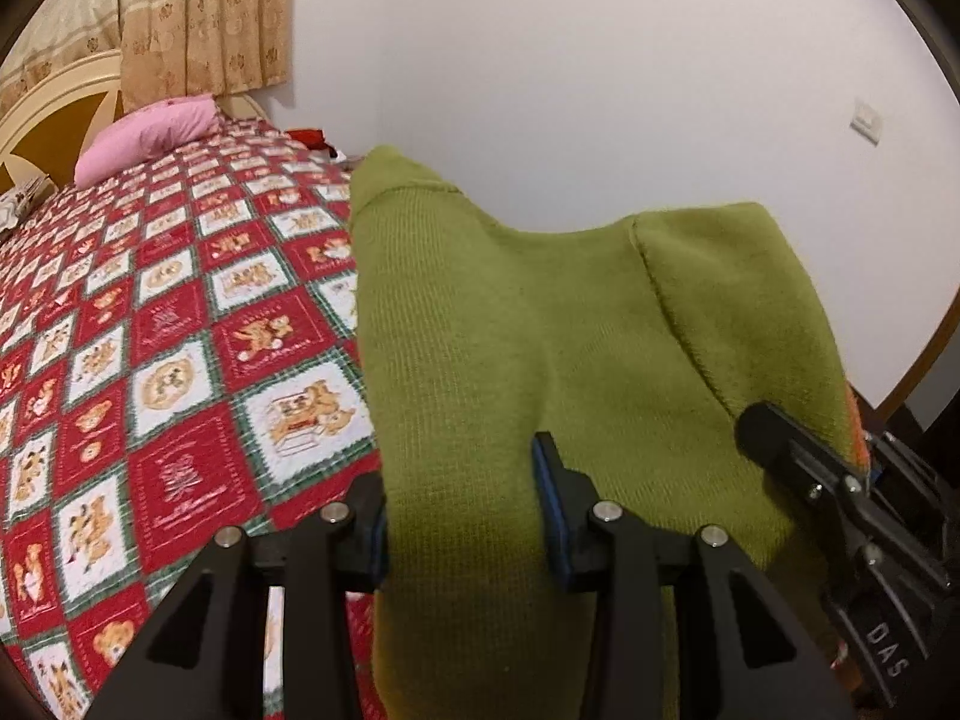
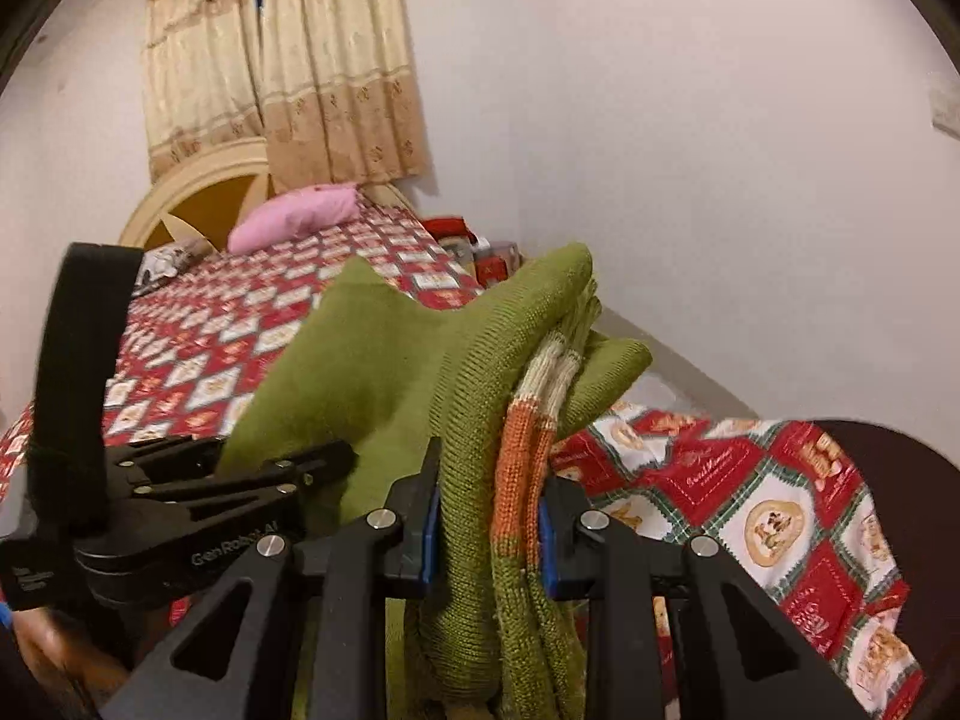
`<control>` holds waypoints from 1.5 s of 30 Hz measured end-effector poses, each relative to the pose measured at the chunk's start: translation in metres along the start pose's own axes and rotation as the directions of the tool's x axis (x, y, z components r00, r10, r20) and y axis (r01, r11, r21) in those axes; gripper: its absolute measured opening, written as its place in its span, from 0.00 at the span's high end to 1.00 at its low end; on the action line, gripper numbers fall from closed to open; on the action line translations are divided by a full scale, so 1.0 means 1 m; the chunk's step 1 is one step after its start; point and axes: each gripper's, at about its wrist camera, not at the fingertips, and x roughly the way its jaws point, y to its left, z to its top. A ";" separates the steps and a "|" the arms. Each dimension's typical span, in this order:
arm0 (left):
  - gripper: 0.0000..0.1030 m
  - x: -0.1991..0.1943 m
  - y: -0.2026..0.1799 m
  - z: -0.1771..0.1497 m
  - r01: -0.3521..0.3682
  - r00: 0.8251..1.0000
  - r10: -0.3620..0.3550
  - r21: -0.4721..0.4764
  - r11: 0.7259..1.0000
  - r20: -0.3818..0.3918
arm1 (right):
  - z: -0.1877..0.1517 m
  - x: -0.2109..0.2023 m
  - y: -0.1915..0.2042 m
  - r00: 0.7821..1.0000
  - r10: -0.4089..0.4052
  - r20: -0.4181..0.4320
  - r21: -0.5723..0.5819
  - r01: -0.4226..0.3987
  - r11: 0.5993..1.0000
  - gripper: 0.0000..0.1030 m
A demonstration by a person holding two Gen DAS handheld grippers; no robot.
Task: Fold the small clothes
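A green knit sweater [image 1: 540,330] with orange and cream striped cuffs [image 2: 522,438] is held up above the bed. My left gripper [image 1: 462,510] is shut on a thick fold of the green knit. My right gripper [image 2: 489,516] is shut on a bunch of the green knit and the striped cuffs. The right gripper also shows at the right edge of the left wrist view [image 1: 840,480], and the left gripper shows at the left in the right wrist view [image 2: 198,492]. The two grippers are close together, side by side.
The bed has a red, white and green patchwork cover [image 1: 150,360] with teddy bear squares. A pink pillow [image 1: 150,132] lies by the cream headboard [image 2: 198,180]. Beige curtains [image 2: 288,60] hang behind. A white wall [image 1: 600,60] runs along the bed's right side.
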 end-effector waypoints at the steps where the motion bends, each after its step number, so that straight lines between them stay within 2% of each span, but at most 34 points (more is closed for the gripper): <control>1: 0.60 0.009 -0.001 0.002 -0.003 1.000 0.003 -0.004 1.000 -0.014 | -0.001 0.011 -0.006 1.000 -0.004 -0.022 0.016 0.004 1.000 0.76; 6: 0.60 0.047 -0.002 0.001 -0.031 0.997 0.030 -0.018 0.999 -0.070 | -0.009 0.050 -0.025 0.995 -0.028 -0.097 0.034 0.031 0.999 0.76; 11: 0.58 0.055 0.004 0.001 -0.008 0.996 0.004 -0.049 0.999 -0.088 | -0.016 0.073 -0.043 0.987 -0.007 -0.163 0.082 0.021 0.996 0.76; 15: 0.47 0.063 0.011 -0.001 0.008 0.995 -0.017 -0.087 0.996 -0.103 | -0.019 0.083 -0.050 0.979 0.009 -0.202 0.107 0.013 0.994 0.74; 18: 0.32 0.069 0.024 0.001 0.030 0.989 -0.052 -0.154 0.988 -0.140 | -0.017 0.090 -0.053 0.970 0.015 -0.243 0.114 0.013 0.993 0.65; 21: 0.29 0.065 0.037 0.001 0.078 0.982 -0.111 -0.200 0.977 -0.155 | -0.018 0.079 -0.074 0.973 0.075 -0.219 0.236 -0.022 0.971 0.61; 22: 0.29 0.058 0.040 -0.001 0.079 0.983 -0.109 -0.199 0.977 -0.146 | -0.019 0.068 -0.078 0.981 0.050 -0.190 0.247 -0.002 0.969 0.61; 24: 0.29 0.041 0.039 -0.006 0.061 0.991 -0.078 -0.156 0.986 -0.109 | -0.022 0.040 -0.073 0.991 -0.028 -0.127 0.192 0.053 0.980 0.61; 26: 0.29 0.023 0.031 -0.012 0.011 0.998 -0.017 -0.087 0.996 -0.063 | -0.026 0.016 -0.061 0.991 -0.100 -0.087 0.109 0.110 0.988 0.61; 30: 0.31 -0.004 0.015 -0.028 -0.064 0.998 0.064 -0.020 0.998 0.000 | -0.038 -0.027 -0.032 0.992 -0.129 -0.015 -0.009 0.129 0.992 0.62; 31: 0.31 -0.009 0.012 -0.032 -0.084 0.996 0.084 -0.015 0.996 0.009 | -0.041 -0.032 -0.028 0.992 -0.122 -0.009 -0.023 0.122 0.992 0.67; 34: 0.31 -0.015 0.007 -0.041 -0.109 0.994 0.109 -0.006 0.994 0.014 | -0.045 -0.032 -0.009 0.996 -0.074 -0.051 -0.068 0.070 0.995 0.81; 35: 0.31 -0.016 0.005 -0.046 -0.118 0.993 0.118 -0.002 0.993 0.014 | -0.048 -0.031 -0.005 0.996 -0.070 -0.061 -0.082 0.065 0.995 0.83; 38: 0.31 -0.013 0.008 -0.050 -0.134 0.991 0.134 0.007 0.991 0.006 | -0.060 -0.022 0.002 0.990 -0.094 -0.103 -0.118 0.082 0.990 0.84; 41: 0.31 -0.009 0.008 -0.057 -0.148 0.989 0.148 0.014 0.989 -0.001 | -0.074 -0.009 -0.005 0.979 -0.091 -0.181 -0.078 0.078 0.994 0.84; 45: 0.30 -0.009 0.004 -0.069 -0.168 0.986 0.168 0.032 0.985 -0.001 | -0.081 -0.008 -0.012 0.976 -0.064 -0.210 -0.036 0.057 0.998 0.84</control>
